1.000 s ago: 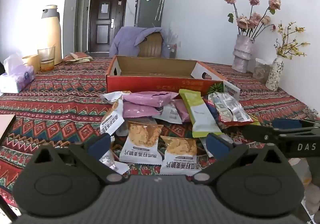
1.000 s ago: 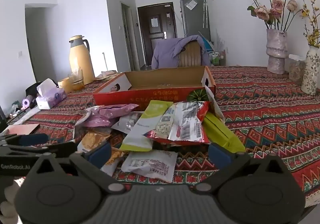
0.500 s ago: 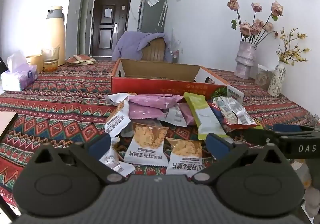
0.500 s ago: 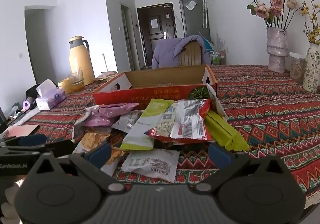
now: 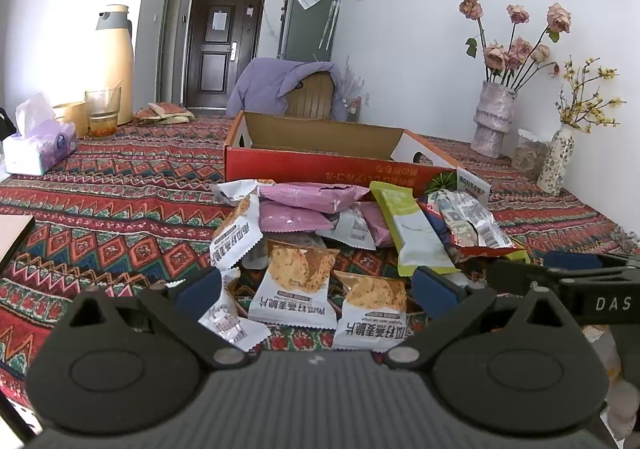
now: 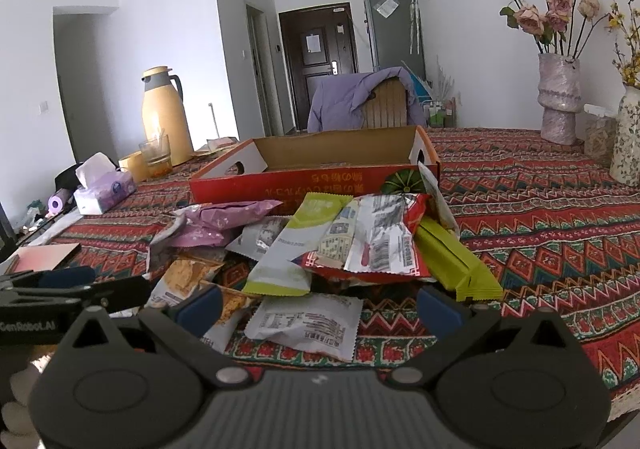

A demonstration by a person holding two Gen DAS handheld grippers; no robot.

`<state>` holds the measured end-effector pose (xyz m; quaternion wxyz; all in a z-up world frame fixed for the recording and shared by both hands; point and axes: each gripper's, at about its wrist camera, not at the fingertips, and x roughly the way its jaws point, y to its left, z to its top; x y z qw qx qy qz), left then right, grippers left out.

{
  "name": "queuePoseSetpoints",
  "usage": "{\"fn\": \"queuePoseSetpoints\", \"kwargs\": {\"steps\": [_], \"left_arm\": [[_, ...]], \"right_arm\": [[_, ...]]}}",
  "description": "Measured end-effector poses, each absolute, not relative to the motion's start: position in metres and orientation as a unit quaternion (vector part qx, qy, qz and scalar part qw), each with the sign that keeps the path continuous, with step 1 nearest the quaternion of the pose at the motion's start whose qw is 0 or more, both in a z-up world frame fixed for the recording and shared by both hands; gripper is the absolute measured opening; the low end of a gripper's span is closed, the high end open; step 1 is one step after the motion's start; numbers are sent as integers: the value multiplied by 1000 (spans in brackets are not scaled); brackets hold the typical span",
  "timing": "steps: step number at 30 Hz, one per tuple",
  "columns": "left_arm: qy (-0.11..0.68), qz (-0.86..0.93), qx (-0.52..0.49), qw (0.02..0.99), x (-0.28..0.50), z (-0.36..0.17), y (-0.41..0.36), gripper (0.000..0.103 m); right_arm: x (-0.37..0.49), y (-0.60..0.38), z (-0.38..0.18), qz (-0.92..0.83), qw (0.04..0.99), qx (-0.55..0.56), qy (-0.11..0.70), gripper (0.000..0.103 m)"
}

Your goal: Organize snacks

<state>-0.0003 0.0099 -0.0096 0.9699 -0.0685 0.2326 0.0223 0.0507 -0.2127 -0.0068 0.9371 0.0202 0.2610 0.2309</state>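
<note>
A heap of snack packets lies on the patterned tablecloth in front of a red cardboard box (image 5: 336, 169) (image 6: 312, 185) whose top is open. The heap holds pink packets (image 5: 312, 195) (image 6: 224, 215), a light green packet (image 5: 416, 233) (image 6: 296, 245), a red and silver bag (image 5: 468, 221) (image 6: 372, 241), a green bar (image 6: 456, 261) and white cracker packets (image 5: 298, 285). My left gripper (image 5: 316, 285) is open, its fingers on either side of two cracker packets. My right gripper (image 6: 320, 303) is open above a white packet (image 6: 308, 323). Each gripper shows at the edge of the other's view.
A yellow thermos (image 5: 114, 61) (image 6: 164, 117), a glass (image 5: 102, 113), and a tissue pack (image 5: 40, 143) (image 6: 104, 189) stand at the left. Vases of flowers (image 5: 494, 117) (image 6: 558, 97) stand at the right by the wall. A chair with a purple jacket (image 5: 288, 85) is behind the box.
Both grippers have moved forward a little toward the snack heap, which now looks larger. Both stay open and hold nothing.
</note>
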Motion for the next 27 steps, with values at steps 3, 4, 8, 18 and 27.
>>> {"fn": "queuePoseSetpoints", "kwargs": {"steps": [3,4,8,18,27], "left_arm": [[234,22,-68,970,0,-10,11,103],[234,23,-68,970,-1,-10,11,103],[237,24,-73,969,-2,-10,15,103],[232,21,-82,969,-8,-10,15,103],[225,21,-86,970,-13,-11,14,103]], "right_arm": [[51,-211,-7,233,936,21,262,103],[51,-211,-6,234,936,20,262,103],[50,-208,-6,233,936,15,265,103],[41,-208,-6,235,934,7,270,103],[36,-210,-3,229,938,0,261,103]]}}
